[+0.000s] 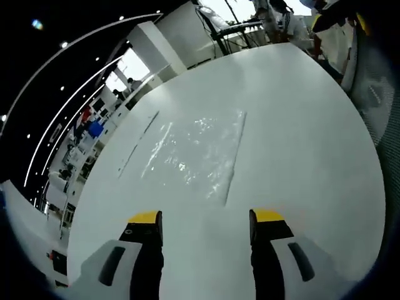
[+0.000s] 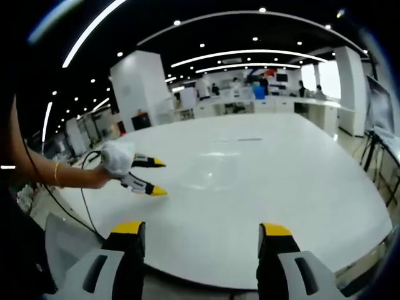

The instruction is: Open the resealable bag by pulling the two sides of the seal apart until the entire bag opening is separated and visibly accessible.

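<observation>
One resealable bag (image 1: pixel 194 153), clear and empty-looking, lies flat on the white table (image 1: pixel 300 137). In the left gripper view it sits at 12 o'clock from the gripper's own jaws, near the picture centre, with its long edges running away from the camera. Which end carries the seal cannot be told. Nothing touches the bag. In the right gripper view the bag appears as a faint glossy patch (image 2: pixel 215 164) on the tabletop, at 3 o'clock from the other gripper's tips and apart from them.

The left gripper (image 1: pixel 206 219) has its two yellow-tipped jaws spread wide with bare table between them; they hold nothing and stop short of the bag's near edge. In the right gripper view the same tool (image 2: pixel 155 176) enters from 9 o'clock, carried by a hand (image 2: pixel 100 178) with a bangle on the forearm, above the table's near-left area, jaws parted.

The right gripper (image 2: pixel 203 230) likewise has its jaws wide apart and holds nothing. It sits back over the near table rim (image 2: pixel 206 278), well apart from the bag.

Beyond the table at 12 o'clock in the right gripper view stand white counters (image 2: pixel 269 106) and several people, under curved ceiling light strips (image 2: pixel 250 53).
</observation>
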`<control>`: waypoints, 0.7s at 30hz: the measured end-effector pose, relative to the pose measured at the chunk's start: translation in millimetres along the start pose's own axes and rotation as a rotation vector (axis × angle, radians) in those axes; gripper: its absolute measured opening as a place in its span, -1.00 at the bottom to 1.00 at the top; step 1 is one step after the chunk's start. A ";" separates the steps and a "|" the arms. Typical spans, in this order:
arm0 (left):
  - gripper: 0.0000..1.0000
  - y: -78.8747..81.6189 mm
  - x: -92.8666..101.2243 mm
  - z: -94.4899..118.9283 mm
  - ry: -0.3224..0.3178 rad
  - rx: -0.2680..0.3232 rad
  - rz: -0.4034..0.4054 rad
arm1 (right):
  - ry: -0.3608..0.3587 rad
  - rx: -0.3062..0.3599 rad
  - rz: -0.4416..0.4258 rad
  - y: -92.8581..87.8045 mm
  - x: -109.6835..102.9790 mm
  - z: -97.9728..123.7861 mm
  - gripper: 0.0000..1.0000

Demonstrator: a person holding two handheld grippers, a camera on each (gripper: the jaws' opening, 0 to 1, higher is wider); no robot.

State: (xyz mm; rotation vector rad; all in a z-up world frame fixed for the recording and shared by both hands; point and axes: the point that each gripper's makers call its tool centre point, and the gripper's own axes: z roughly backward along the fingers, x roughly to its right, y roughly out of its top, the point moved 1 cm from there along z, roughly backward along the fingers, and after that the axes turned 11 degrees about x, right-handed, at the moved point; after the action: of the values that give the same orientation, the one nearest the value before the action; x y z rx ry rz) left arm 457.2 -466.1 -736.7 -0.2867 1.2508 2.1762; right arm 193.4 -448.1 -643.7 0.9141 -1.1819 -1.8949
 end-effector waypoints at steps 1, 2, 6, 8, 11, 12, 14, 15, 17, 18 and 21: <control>0.06 -0.3 -0.3 -1.1 -0.001 -0.002 -0.003 | -0.001 -0.001 -0.001 -0.2 0.1 0.1 0.43; 0.05 0.1 -0.6 -2.4 -0.003 -0.002 -0.010 | -0.002 -0.002 -0.001 -0.4 0.0 0.1 0.43; 0.02 1.1 -1.3 -7.4 -0.010 0.003 -0.032 | -0.007 -0.005 -0.005 -0.6 0.8 0.6 0.43; 0.00 1.2 -1.1 -10.3 -0.019 0.001 -0.047 | -0.011 -0.004 -0.006 -0.6 1.4 0.9 0.43; -0.04 0.4 -1.2 -15.2 -0.021 0.002 -0.053 | -0.012 -0.006 -0.009 -0.8 1.7 1.2 0.42; -0.06 -0.2 -1.3 -16.6 -0.020 -0.003 -0.061 | -0.014 -0.007 -0.009 -1.1 1.8 1.3 0.42; -0.11 0.7 -1.8 -18.6 -0.019 0.002 -0.070 | -0.014 -0.008 -0.010 -1.2 1.7 1.2 0.42; -0.12 1.4 -1.8 -19.4 -0.020 0.005 -0.076 | -0.015 -0.008 -0.011 -1.3 1.9 1.1 0.42; -0.16 2.9 -1.6 -20.7 -0.023 0.009 -0.085 | -0.015 -0.010 -0.011 -1.7 1.9 1.0 0.42; -0.19 3.3 -0.6 -22.5 -0.031 0.014 -0.082 | -0.015 -0.011 -0.010 -2.0 2.1 0.9 0.42; -0.27 4.4 -0.4 -27.3 -0.043 0.020 -0.092 | -0.016 -0.014 -0.012 -2.1 2.5 0.5 0.41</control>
State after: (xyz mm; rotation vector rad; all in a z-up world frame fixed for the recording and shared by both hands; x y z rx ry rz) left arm 451.9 -490.8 -747.8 -0.2818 1.2109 2.0804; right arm 191.4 -449.3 -646.0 0.9018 -1.1736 -1.9207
